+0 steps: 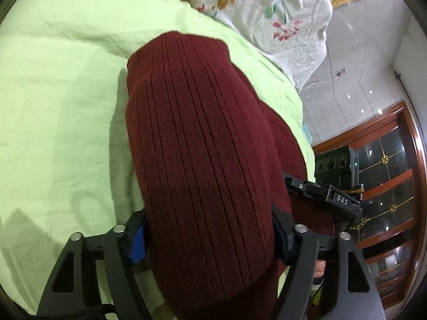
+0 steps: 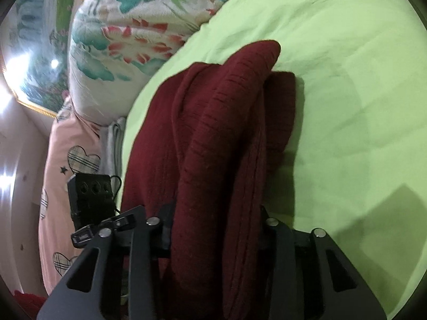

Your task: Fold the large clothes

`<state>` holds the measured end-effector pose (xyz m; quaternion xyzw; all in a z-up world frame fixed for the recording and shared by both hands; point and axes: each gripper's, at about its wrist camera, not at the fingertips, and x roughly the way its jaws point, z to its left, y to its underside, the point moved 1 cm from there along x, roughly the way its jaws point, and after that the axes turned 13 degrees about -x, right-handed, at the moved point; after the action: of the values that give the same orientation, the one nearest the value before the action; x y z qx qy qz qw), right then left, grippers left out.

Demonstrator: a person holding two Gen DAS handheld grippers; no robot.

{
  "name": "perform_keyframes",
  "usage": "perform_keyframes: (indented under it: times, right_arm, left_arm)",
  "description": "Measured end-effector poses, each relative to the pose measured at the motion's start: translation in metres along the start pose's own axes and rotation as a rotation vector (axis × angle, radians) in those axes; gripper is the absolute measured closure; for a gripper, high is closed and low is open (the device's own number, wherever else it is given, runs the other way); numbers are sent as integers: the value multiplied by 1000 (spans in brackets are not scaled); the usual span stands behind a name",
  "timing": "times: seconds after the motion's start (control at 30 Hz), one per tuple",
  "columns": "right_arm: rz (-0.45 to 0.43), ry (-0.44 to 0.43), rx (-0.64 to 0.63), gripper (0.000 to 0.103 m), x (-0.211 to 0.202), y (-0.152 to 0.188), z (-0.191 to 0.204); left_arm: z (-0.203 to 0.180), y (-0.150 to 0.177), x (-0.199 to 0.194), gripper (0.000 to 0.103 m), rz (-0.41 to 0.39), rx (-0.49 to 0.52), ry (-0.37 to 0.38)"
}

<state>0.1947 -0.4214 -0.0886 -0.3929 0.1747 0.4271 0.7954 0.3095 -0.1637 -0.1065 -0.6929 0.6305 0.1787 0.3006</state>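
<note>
A dark red ribbed sweater (image 1: 197, 133) lies bunched in thick folds on a light green bedsheet (image 1: 61, 85). My left gripper (image 1: 210, 237) has a broad fold of it filling the gap between its fingers, and the blue pad (image 1: 137, 242) presses the fabric's left side. In the right wrist view the same sweater (image 2: 213, 144) runs as a rolled ridge through my right gripper (image 2: 216, 226), whose fingers squeeze it from both sides. Each view shows the other gripper at the sweater's near edge: the right one (image 1: 333, 194) and the left one (image 2: 90, 194).
A white floral quilt (image 1: 269, 13) is heaped at the far side of the bed. A pink pillow with plaid hearts (image 2: 69, 165) lies beyond the sheet's edge. A wooden cabinet with glass doors (image 1: 387, 186) stands on a glossy tiled floor (image 1: 360, 74).
</note>
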Motion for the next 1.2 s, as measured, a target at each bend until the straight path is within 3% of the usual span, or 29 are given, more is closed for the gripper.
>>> perform_keyframes:
  times: [0.13, 0.23, 0.5, 0.67, 0.77, 0.83, 0.93, 1.2]
  right_arm:
    - [-50, -30, -9, 68, -8, 8, 24]
    - [-40, -68, -44, 68, 1, 16, 55]
    - [49, -243, -171, 68, 83, 48, 156]
    - [114, -297, -191, 68, 133, 66, 188]
    - [177, -256, -184, 67, 160, 80, 186]
    - [183, -250, -169, 63, 166, 86, 180]
    - [180, -246, -141, 56, 163, 87, 174]
    - [145, -109, -159, 36, 133, 80, 172]
  left_arm:
    - [-7, 11, -27, 40, -42, 17, 17]
    - [-2, 22, -63, 41, -89, 11, 30]
    - [54, 65, -199, 41, -259, -66, -62]
    - [93, 88, -239, 41, -311, -113, -118]
    - [128, 101, -236, 39, -295, -162, -169]
    - [138, 107, -234, 36, -309, -165, -150]
    - [132, 106, -230, 31, -305, -156, -158]
    - [120, 120, -255, 31, -346, -113, -204]
